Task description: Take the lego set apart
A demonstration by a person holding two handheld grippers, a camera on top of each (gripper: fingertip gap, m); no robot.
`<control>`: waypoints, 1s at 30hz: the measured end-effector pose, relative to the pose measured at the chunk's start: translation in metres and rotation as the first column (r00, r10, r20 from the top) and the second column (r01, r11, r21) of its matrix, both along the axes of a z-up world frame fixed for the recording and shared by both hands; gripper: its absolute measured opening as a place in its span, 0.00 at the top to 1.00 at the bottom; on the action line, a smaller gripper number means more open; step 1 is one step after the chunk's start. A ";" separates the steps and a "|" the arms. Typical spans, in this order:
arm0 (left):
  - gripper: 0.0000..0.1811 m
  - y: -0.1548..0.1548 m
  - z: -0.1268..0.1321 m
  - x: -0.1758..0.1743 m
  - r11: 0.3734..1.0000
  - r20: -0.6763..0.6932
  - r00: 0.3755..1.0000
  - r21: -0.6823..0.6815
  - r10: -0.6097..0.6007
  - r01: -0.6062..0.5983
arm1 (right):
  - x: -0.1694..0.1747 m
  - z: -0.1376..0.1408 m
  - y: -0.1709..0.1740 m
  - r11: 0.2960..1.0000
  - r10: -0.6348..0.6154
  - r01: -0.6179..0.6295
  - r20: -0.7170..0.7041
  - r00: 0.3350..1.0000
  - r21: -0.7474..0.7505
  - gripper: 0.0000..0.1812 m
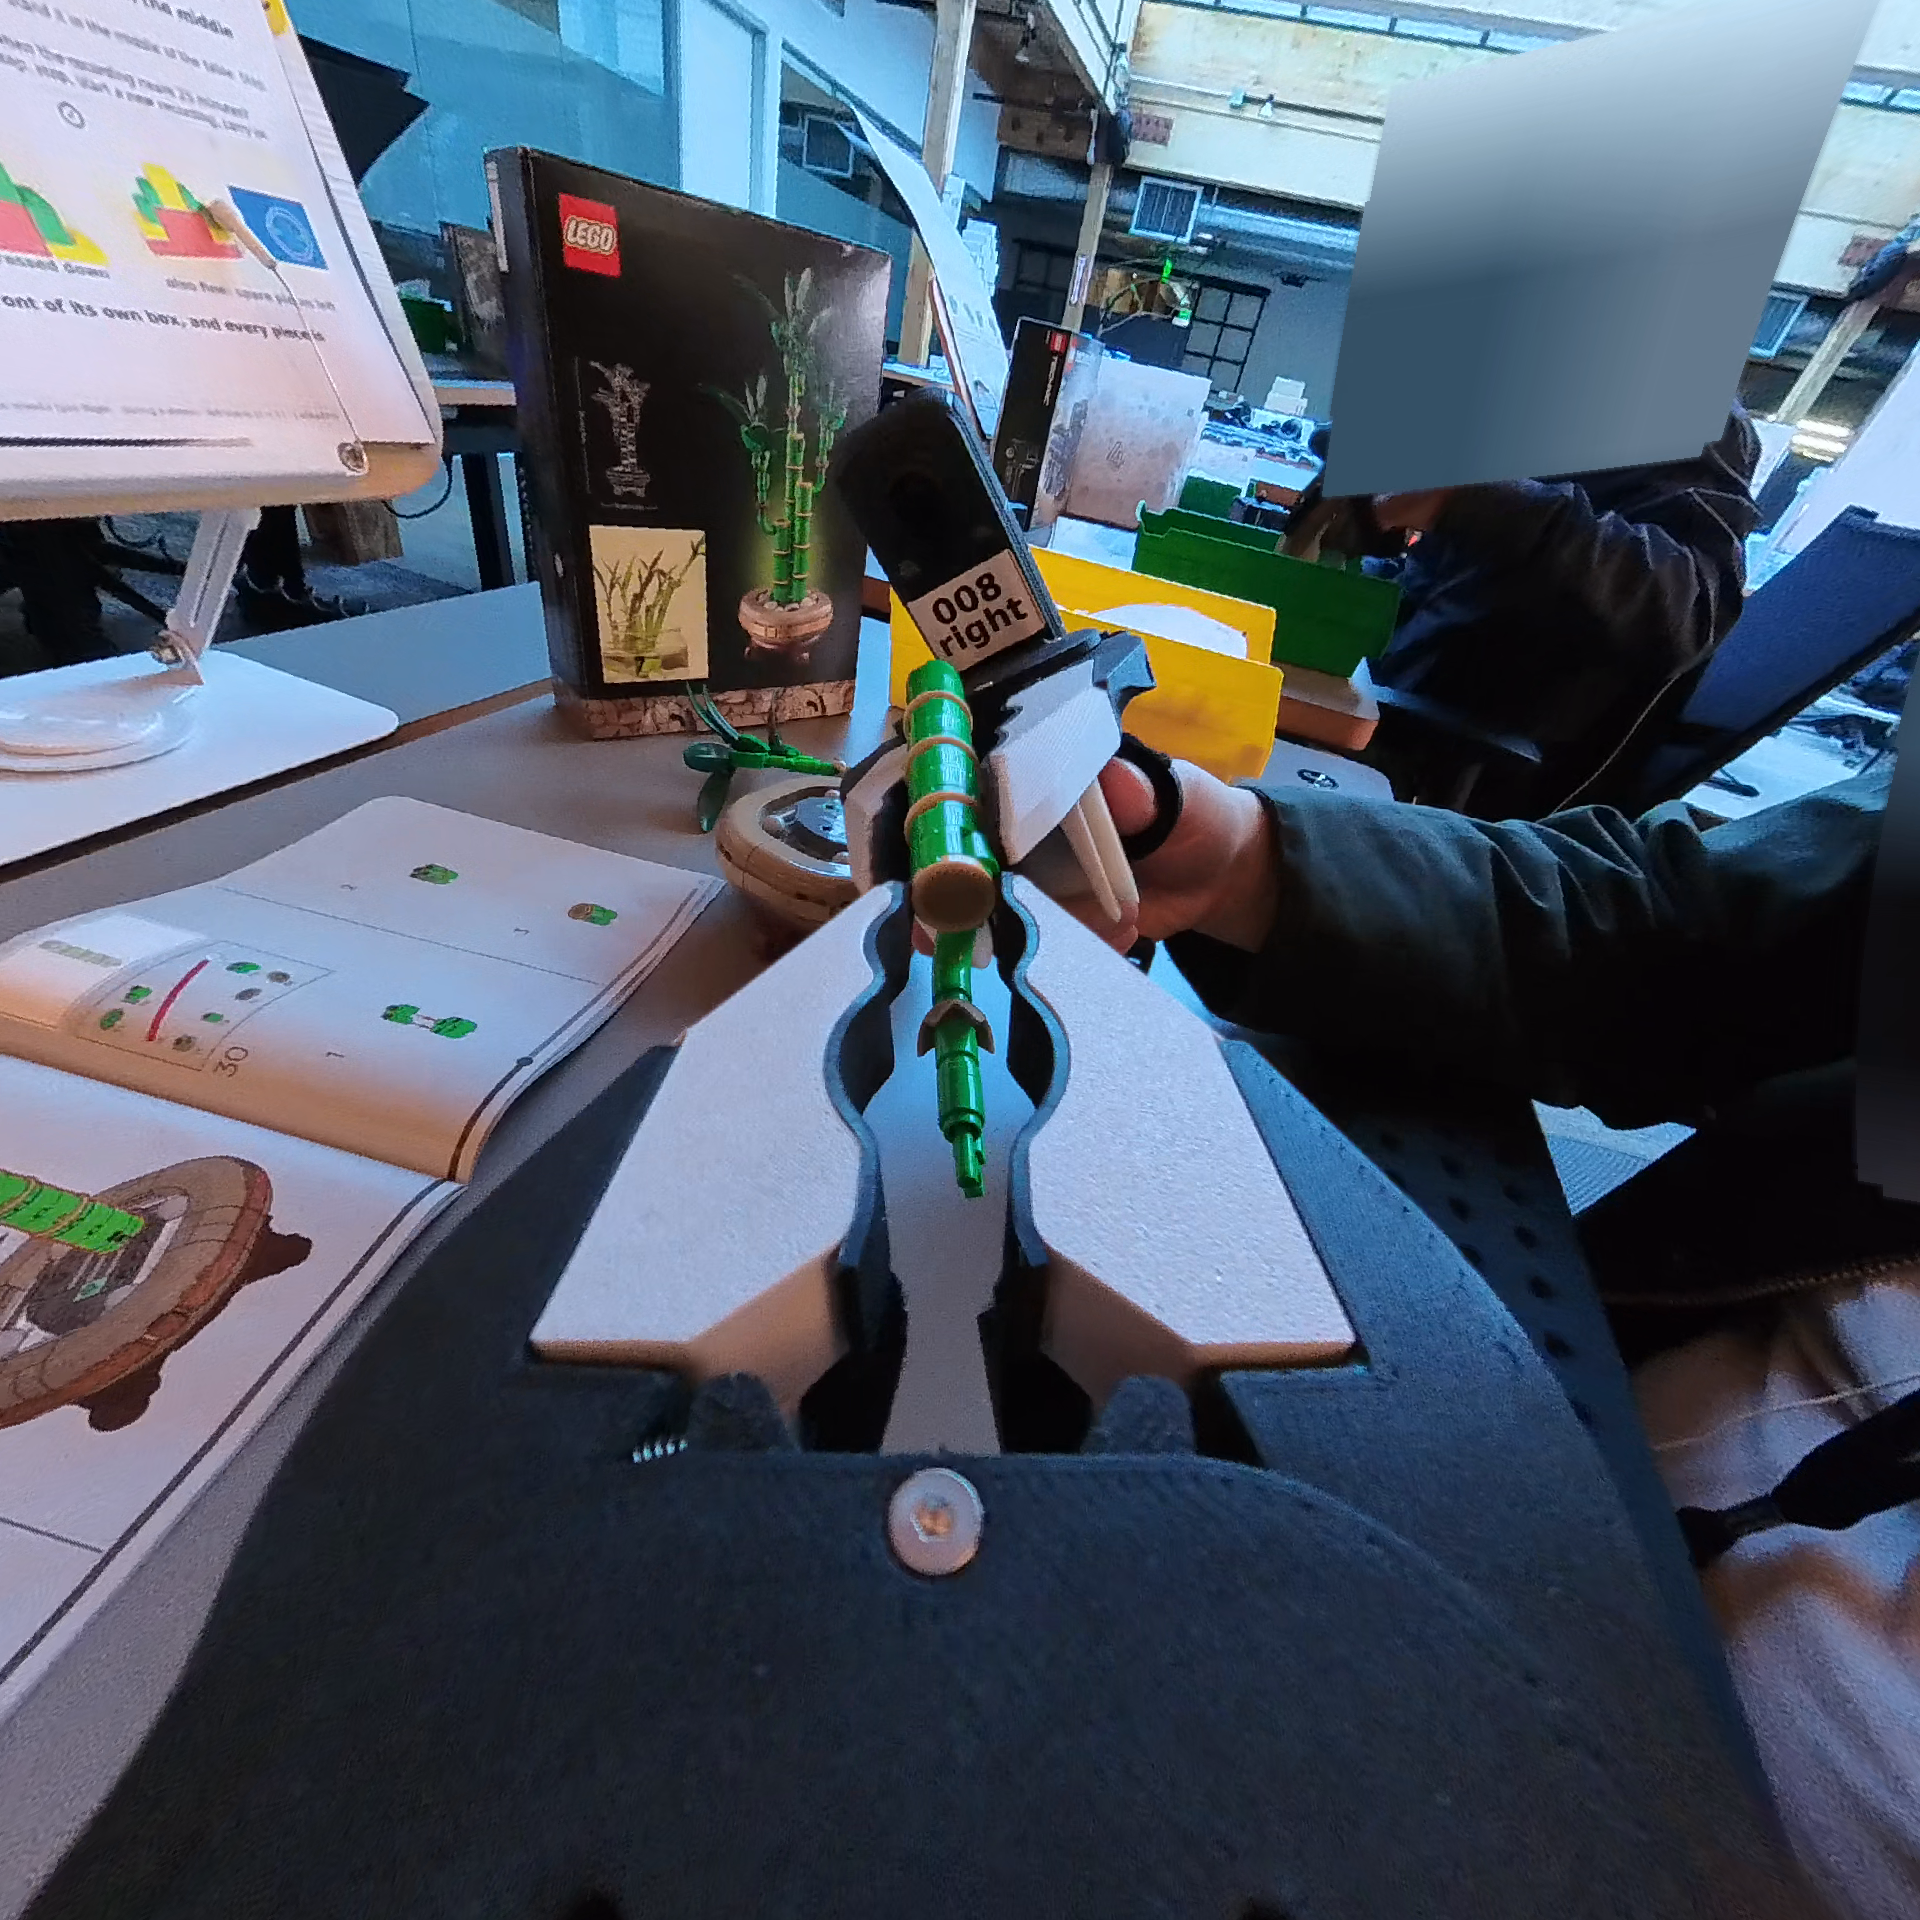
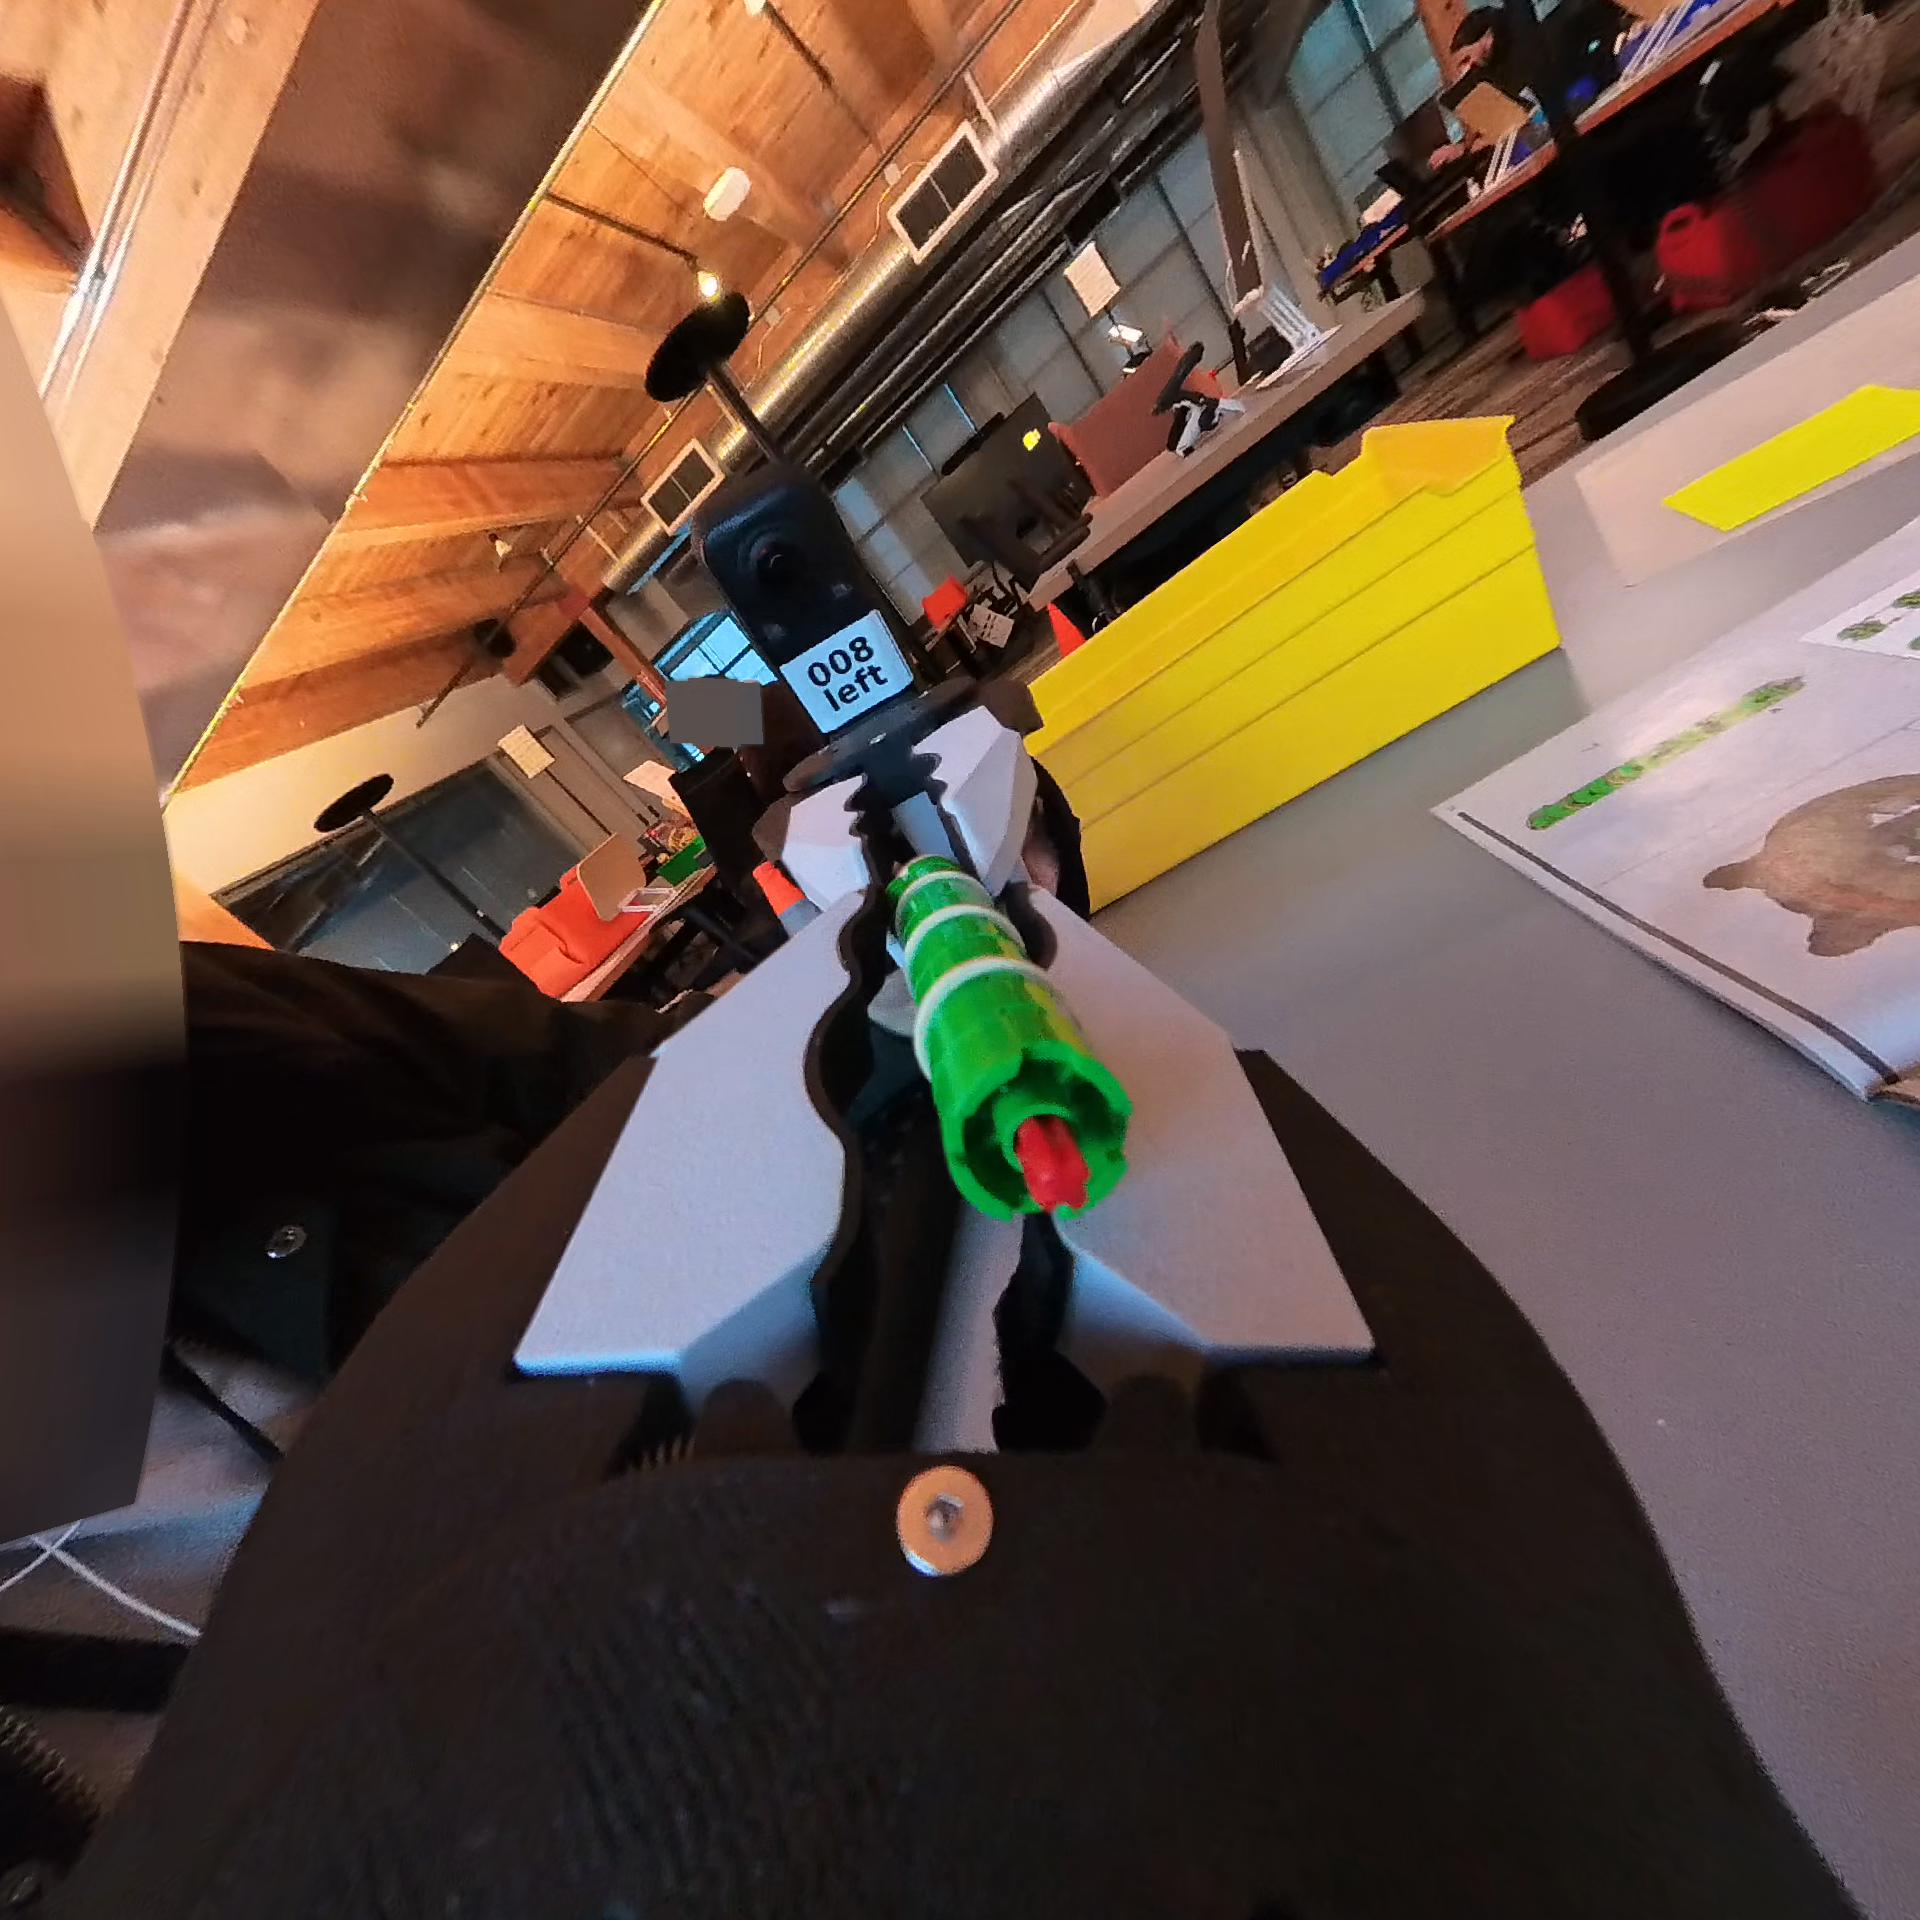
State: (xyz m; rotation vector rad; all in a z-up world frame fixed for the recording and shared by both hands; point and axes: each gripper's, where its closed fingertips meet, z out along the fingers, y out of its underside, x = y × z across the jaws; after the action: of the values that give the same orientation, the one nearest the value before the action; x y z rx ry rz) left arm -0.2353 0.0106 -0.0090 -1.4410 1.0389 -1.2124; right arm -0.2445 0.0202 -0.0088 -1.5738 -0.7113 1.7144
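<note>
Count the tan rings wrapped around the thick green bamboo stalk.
3 show on the bamboo stalk, spaced along it between the two grippers: near the far end, midway, and nearest the tan cap. More may be hidden by the fingers.

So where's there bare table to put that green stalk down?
Bare grey table lies between the yellow bin and the open booklet. It is crowded around the box, where the tan pot base and loose leaves sit.

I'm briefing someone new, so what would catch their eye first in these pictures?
First, the green bamboo stalk held in mid-air between the two facing grippers: the right gripper clamps its thick ringed section, and the left gripper closes on the thin stem. Behind them on the table stands the black set box, with a yellow bin beside it.
</note>
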 end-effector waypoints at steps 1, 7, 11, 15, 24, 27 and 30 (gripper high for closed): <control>0.92 0.000 0.000 0.000 1.000 -0.001 1.000 -0.001 -0.003 0.003 | 0.000 0.000 0.000 1.000 0.003 -0.003 0.001 1.000 -0.005 0.88; 0.92 0.002 -0.002 0.000 0.999 -0.023 1.000 0.048 0.022 -0.020 | 0.002 -0.001 0.000 0.995 0.036 -0.039 -0.033 0.999 -0.090 0.91; 0.86 0.005 -0.002 -0.002 0.965 -0.067 0.990 0.240 0.124 -0.105 | 0.005 0.003 0.002 0.984 0.040 -0.053 -0.080 0.996 -0.170 0.91; 0.85 0.004 -0.004 0.000 0.915 -0.112 0.975 0.379 0.191 -0.135 | 0.004 -0.004 0.003 0.974 0.051 -0.063 -0.057 0.997 -0.219 0.91; 0.91 0.002 -0.013 0.002 0.800 -0.182 0.945 0.589 0.272 -0.117 | 0.001 -0.013 -0.002 0.953 0.101 -0.103 -0.022 0.995 -0.284 0.91; 0.91 0.000 -0.014 0.002 0.803 -0.188 0.947 0.586 0.261 -0.105 | 0.001 -0.014 -0.003 0.945 0.114 -0.116 -0.024 0.993 -0.305 0.91; 0.91 -0.001 -0.015 0.002 0.809 -0.192 0.950 0.581 0.247 -0.093 | 0.001 -0.015 -0.004 0.940 0.130 -0.131 -0.025 0.991 -0.315 0.91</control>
State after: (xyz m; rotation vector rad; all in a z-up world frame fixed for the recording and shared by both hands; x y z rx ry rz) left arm -0.2330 0.0094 -0.0236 -1.1943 1.2818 -0.5120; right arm -0.2431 0.0160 -0.0240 -1.7698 -0.5693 2.0080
